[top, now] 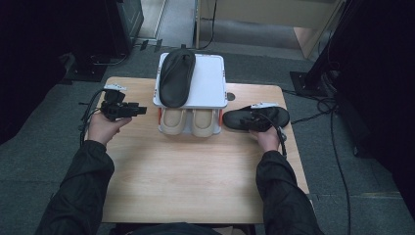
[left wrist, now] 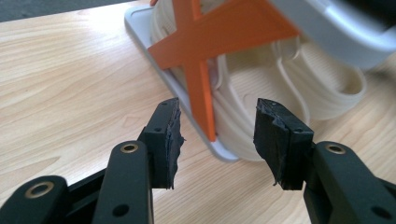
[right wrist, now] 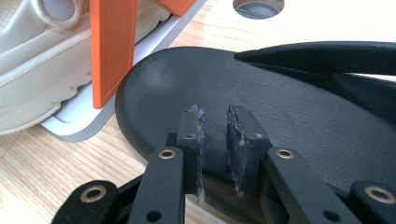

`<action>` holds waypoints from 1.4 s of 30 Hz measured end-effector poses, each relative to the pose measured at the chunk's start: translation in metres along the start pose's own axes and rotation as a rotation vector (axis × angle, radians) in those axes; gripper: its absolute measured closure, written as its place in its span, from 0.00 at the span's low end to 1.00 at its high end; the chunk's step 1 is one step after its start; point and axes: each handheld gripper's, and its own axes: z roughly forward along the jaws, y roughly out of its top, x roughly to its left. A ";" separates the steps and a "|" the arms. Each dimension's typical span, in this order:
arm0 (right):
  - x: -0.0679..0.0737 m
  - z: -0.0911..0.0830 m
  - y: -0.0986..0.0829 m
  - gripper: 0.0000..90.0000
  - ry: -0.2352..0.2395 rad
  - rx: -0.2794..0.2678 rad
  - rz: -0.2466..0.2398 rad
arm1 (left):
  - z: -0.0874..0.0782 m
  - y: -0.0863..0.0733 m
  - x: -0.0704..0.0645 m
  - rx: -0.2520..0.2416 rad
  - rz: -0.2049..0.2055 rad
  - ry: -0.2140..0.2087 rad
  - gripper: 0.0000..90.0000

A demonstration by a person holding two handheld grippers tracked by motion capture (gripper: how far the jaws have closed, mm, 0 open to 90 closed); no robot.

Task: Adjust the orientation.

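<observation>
The right gripper (right wrist: 215, 154) has its jaws drawn nearly together over the near edge of a black sandal (right wrist: 289, 107), which lies flat on the table (top: 195, 171) just right of the white shoe rack (top: 211, 78). The pads seem to pinch the sole's rim, though the lower pad's contact is hidden under the sandal, so the grip looks likely rather than certain. Taking it by the edge makes sense: the sole is thin and flat, and a pinch at the rim lets the hand lift and swing it without touching the strap, which runs ahead and to the right of the jaws.

Beyond the jaws and to their left stands the rack's orange cross brace (right wrist: 112, 46), with the cream shoes (top: 190, 122) on the lower shelf behind it. The matching black sandal (top: 176, 76) already lies on the top shelf, toward its left half, leaving bare space beside it, presumably for the one now held.

The left gripper (left wrist: 217, 140) hangs with its jaws wide apart and nothing between them, pointed at the rack's other end, where the brace and cream shoes sit just ahead. It seems parked there to stay clear, or to steady the rack if needed.
</observation>
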 end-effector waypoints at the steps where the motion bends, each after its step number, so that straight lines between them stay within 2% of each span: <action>1: 0.000 0.000 -0.001 0.83 0.002 -0.003 0.003 | 0.001 -0.001 0.001 0.005 -0.005 -0.005 0.57; 3: 0.000 -0.002 -0.001 0.83 0.007 0.000 0.008 | 0.002 -0.003 0.003 0.011 -0.003 -0.003 0.57; 5: 0.000 -0.002 -0.002 0.83 0.007 0.002 0.011 | 0.002 -0.006 0.004 -0.003 -0.012 -0.021 0.57; 8: 0.001 -0.004 -0.002 0.82 0.006 0.013 0.009 | 0.002 -0.010 0.004 0.015 0.004 -0.017 0.57; 11: 0.002 -0.005 -0.005 0.82 -0.002 0.004 -0.006 | 0.002 -0.013 0.008 0.002 -0.017 -0.029 0.57; 16: 0.000 -0.010 -0.008 0.82 -0.007 0.001 0.000 | 0.005 -0.015 0.012 -0.003 -0.019 -0.012 0.57; 21: -0.002 -0.015 -0.012 0.82 -0.003 0.008 0.013 | 0.011 -0.018 0.020 0.018 -0.012 0.001 0.57; 29: -0.002 -0.025 -0.021 0.81 -0.005 0.012 0.009 | 0.015 -0.018 0.028 0.008 -0.027 -0.015 0.57; 38: -0.002 -0.033 -0.027 0.77 0.004 0.007 0.025 | 0.020 -0.016 0.030 -0.004 -0.033 -0.035 0.57; 42: -0.002 -0.042 -0.023 0.74 -0.001 -0.050 0.026 | 0.020 -0.016 0.030 -0.001 -0.033 -0.033 0.57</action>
